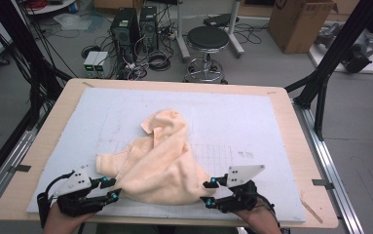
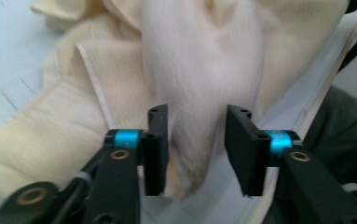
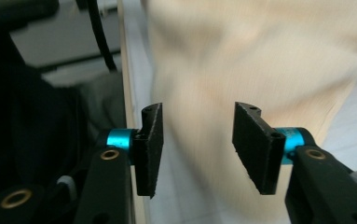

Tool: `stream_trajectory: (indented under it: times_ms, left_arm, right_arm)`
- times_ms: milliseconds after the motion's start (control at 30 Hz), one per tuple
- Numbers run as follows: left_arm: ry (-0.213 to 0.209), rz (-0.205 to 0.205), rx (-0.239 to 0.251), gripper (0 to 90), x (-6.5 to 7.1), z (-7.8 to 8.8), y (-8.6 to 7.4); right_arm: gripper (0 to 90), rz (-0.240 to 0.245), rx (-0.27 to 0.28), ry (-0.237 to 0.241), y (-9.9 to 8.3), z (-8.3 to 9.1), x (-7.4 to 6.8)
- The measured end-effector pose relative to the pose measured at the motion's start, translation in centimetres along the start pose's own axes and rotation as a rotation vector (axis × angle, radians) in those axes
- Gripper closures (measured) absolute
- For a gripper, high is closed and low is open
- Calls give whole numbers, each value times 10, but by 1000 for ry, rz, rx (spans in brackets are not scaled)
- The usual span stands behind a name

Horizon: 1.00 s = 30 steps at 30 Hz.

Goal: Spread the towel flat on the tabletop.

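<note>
A crumpled cream cloth (image 1: pixel 164 161) lies on the white mat (image 1: pixel 247 117), reaching down to the mat's near edge. My left gripper (image 1: pixel 111 189) is at the cloth's near left corner. In the left gripper view my left gripper (image 2: pixel 197 140) stands open, and a hanging fold of the cloth (image 2: pixel 199 56) lies between the jaws with a gap on the right side. My right gripper (image 1: pixel 209 192) is at the near right corner. In the right gripper view my right gripper (image 3: pixel 198 140) is open too, with the blurred cloth (image 3: pixel 241 60) just beyond and between its jaws.
The mat covers a wooden table (image 1: pixel 62 112) with a narrow bare rim. Behind the table stand a black stool (image 1: pixel 207 39), computer towers (image 1: pixel 125 27) with cables, and a cardboard box (image 1: pixel 298 22). Black frame posts (image 1: pixel 320 97) flank the table.
</note>
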<state>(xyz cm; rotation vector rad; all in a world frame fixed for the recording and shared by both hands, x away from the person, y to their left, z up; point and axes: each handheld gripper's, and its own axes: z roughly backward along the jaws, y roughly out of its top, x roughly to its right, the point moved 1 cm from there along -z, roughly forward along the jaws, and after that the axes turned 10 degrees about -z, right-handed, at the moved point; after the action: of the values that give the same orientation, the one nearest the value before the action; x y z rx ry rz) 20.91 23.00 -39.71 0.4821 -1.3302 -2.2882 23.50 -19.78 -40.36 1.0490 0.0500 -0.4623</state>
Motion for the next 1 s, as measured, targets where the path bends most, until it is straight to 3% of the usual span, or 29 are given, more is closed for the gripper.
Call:
stream_trajectory:
  times_ms: [133,233,367,433,533,600,667,733,767,867,1000]
  left_arm:
    - [9,-36,44,487,-9,-10,28]
    - [-2,-60,37,468,-19,-38,49]
    - [-24,-49,-26,435,-31,-86,58]
    - [-18,-78,-85,439,-34,-105,57]
    - [-61,-49,-162,490,-40,-125,51]
    - [-100,-61,-178,655,-42,-130,48]
    - [-102,-64,-168,792,-42,-129,48]
    - [-84,-85,-166,819,-40,-124,50]
    - [-70,-87,-147,823,-38,-119,50]
    - [-40,-83,-110,833,-36,-107,53]
    - [-68,-29,-23,837,-32,-99,60]
  right_arm:
    - [499,-5,107,-9,20,15,13]
    - [499,-38,116,-66,31,8,30]
    - [482,-85,85,-104,39,-21,58]
    - [482,-117,58,-101,39,-37,72]
    - [473,-166,2,-113,36,-57,89]
    - [486,-221,-14,-92,33,-67,99]
    - [611,-236,-30,-53,31,-76,102]
    - [789,-208,-72,-15,30,-82,99]
    - [813,-197,-72,-10,30,-83,98]
    - [840,-190,-39,-14,34,-68,95]
    - [853,-127,20,-74,44,-30,80]
